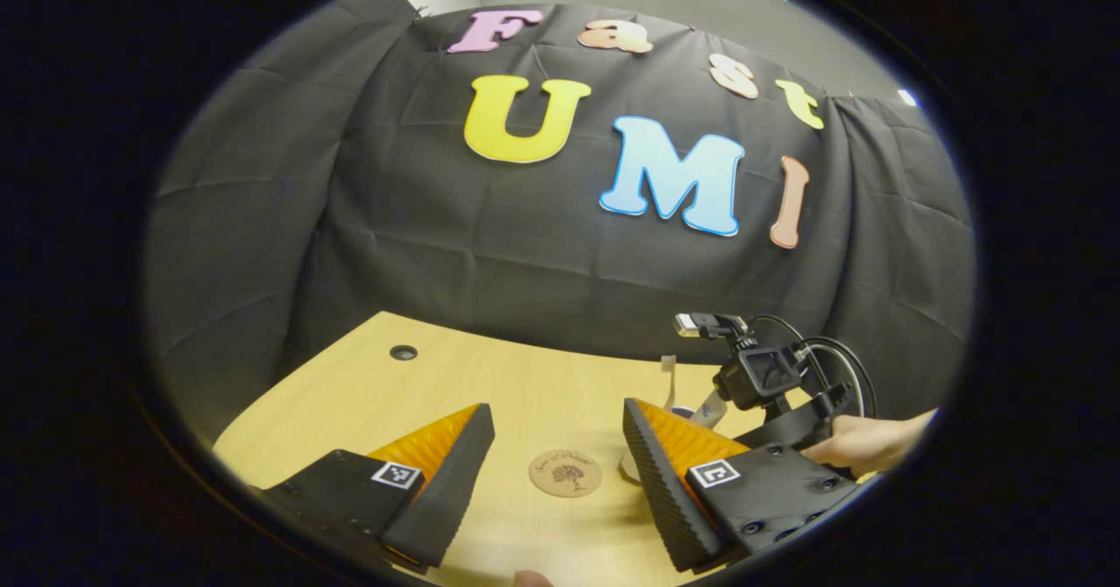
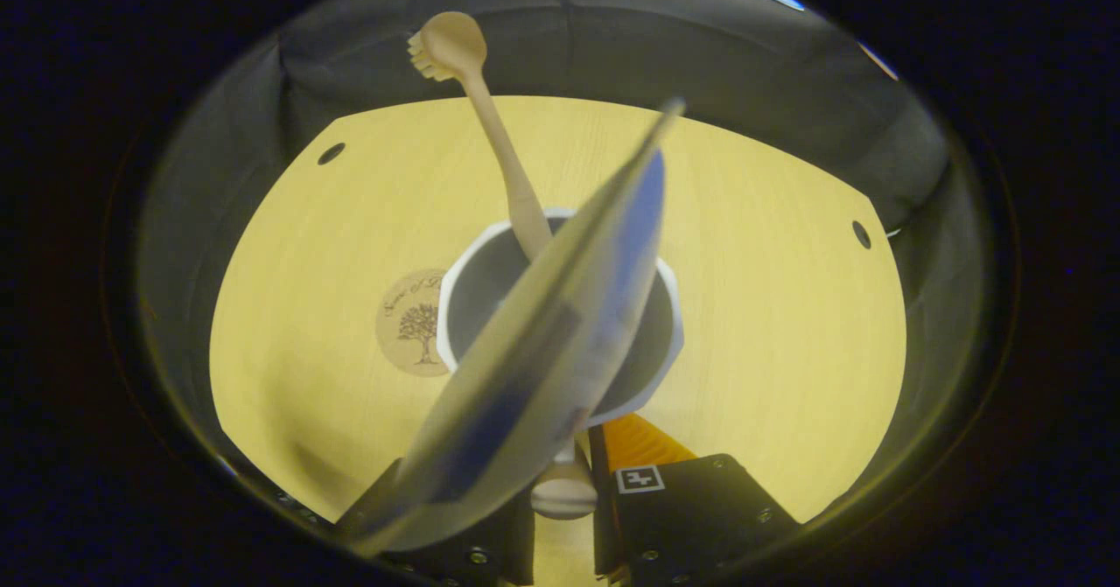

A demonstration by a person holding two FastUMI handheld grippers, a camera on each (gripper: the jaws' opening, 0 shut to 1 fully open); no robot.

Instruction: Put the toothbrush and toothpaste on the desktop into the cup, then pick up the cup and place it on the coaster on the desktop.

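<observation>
Toothpaste [image 2: 542,342]: soft tube slanting over the cup mouth, cap end low at 6 o'clock by the right gripper [image 2: 564,482], jaws seemingly pinching it, clamp unclear.
Toothbrush [image 2: 490,123]: stiff, light, already standing in the cup, head at 12.
Cup [image 2: 669,307]: rigid, likely slick; grip the wall.
Coaster [image 2: 407,324]: touching the cup's rim line at 9.
Left gripper [image 1: 551,482]: jaws apart, waiting above the coaster.
Desktop [image 2: 770,307]: bare wood.

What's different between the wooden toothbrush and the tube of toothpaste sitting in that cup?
The toothbrush is a thin wooden stick with a round bristled head; the toothpaste is a broad, flat tube. The toothbrush leans toward the far left, the toothpaste toward the far right. Both stand tilted in the cup, sticking out past its rim.
</observation>
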